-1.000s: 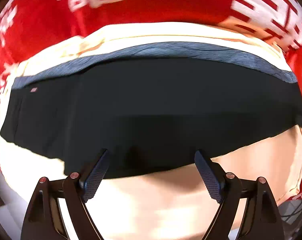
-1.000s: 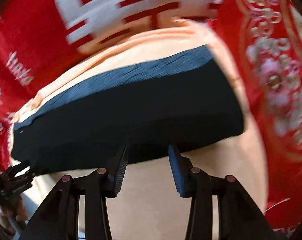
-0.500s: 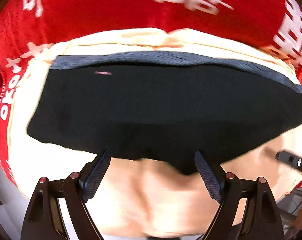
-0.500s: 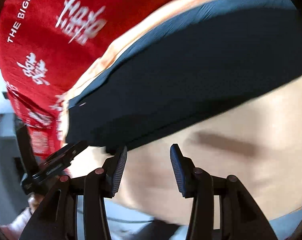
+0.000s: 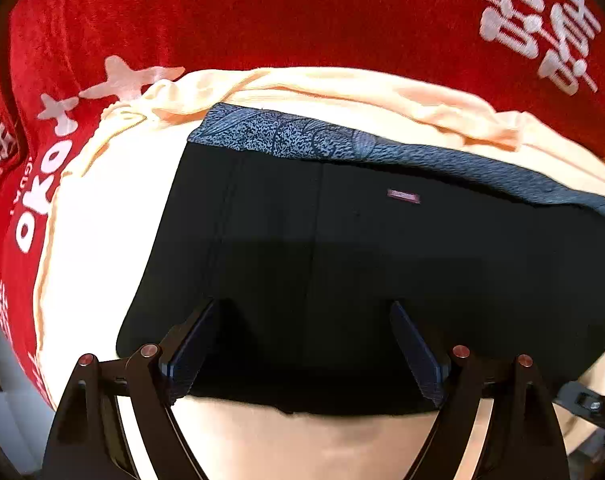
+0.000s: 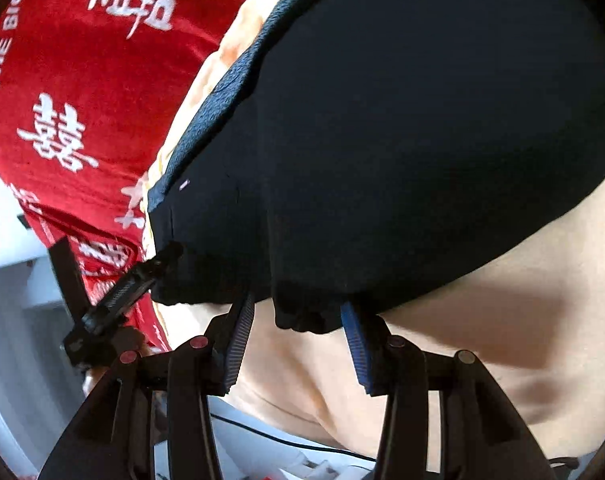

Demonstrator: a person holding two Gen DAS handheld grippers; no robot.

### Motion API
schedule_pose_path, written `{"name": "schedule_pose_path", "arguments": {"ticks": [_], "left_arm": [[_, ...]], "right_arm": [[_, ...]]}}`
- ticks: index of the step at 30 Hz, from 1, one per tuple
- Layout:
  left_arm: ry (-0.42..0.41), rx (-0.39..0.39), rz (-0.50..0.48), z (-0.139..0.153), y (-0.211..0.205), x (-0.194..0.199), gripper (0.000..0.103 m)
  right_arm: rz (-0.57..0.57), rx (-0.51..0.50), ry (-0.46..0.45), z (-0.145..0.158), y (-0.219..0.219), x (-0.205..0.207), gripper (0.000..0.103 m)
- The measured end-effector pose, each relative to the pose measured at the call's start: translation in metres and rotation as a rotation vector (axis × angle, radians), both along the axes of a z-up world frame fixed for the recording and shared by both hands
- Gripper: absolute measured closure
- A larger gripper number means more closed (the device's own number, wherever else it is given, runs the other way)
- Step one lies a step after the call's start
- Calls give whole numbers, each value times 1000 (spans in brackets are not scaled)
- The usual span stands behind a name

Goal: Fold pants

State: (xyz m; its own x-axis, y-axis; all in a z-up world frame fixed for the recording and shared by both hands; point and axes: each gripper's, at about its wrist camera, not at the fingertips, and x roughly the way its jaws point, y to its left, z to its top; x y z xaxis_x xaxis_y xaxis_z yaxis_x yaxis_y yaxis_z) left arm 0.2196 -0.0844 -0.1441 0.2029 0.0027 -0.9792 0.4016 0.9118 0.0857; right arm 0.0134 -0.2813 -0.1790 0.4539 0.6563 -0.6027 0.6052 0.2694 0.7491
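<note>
A pair of black fabric pants (image 5: 382, 264) with a speckled blue-grey waistband (image 5: 342, 146) lies folded flat on a pale peach cloth (image 5: 102, 220), which itself covers a red cloth printed with white characters (image 5: 302, 12). In the left wrist view the pants fill the centre and right of the frame, the waistband running along their upper edge from centre to right, and a small pink label (image 5: 403, 196) sits just below it.

The left gripper (image 5: 304, 320) stands at the bottom of that frame with its two black fingers wide apart, both tips over the near hem of the pants; whether the pads touch the fabric cannot be told, and nothing is pinched between them.

In the right wrist view the pants occupy the upper centre and right, their near corner drooping in a small bunch at the lower middle. The right gripper (image 6: 298, 316) has its fingers partly apart, that bunched hem between the blue-padded tips, not squeezed. The left gripper's finger (image 6: 122, 296) shows at the left of this frame, at the pants' left corner.
</note>
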Motion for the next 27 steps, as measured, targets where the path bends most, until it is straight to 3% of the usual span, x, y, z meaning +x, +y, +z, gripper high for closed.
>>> {"name": "schedule_pose_path", "arguments": {"ticks": [2,3,4,5,6,10,13,16,19,21,24,27], "left_arm": [[-8,17,-34,-6,-2,1,16],[-12,19,-56,-6,-3,-1,16],[-12,18,-77,-6,-3,-1,16],[-5,17,-95,-6,-2,-1,16],[4,15,-115,-7,0,-1,16],[-7,26,-206,-8,6,-8,16],[-22,15,-242,-10,11,-16,14],[-23,15,-230,-12,17,-18,9],[-2,27,-200,-6,18,-15,9],[-3,26,-186,4,13,-20,9],[9,-81,-183,24,-10,-33,9],[40,-172,-226,25,-59,-55,9]], "right_arm": [[7,8,8,-1,-1,8,52],[17,5,8,0,-2,12,56],[27,-14,2,4,-3,17,77],[46,-55,-2,12,-6,22,89],[51,-71,-18,19,-8,23,93],[62,-123,-14,30,0,8,95],[60,-125,67,8,15,-14,96],[26,-83,76,5,15,-24,96],[96,-121,65,27,5,-29,95],[126,-228,41,50,-15,-27,85],[134,-405,33,69,-48,-14,69],[143,-476,73,58,-80,6,69]]}}
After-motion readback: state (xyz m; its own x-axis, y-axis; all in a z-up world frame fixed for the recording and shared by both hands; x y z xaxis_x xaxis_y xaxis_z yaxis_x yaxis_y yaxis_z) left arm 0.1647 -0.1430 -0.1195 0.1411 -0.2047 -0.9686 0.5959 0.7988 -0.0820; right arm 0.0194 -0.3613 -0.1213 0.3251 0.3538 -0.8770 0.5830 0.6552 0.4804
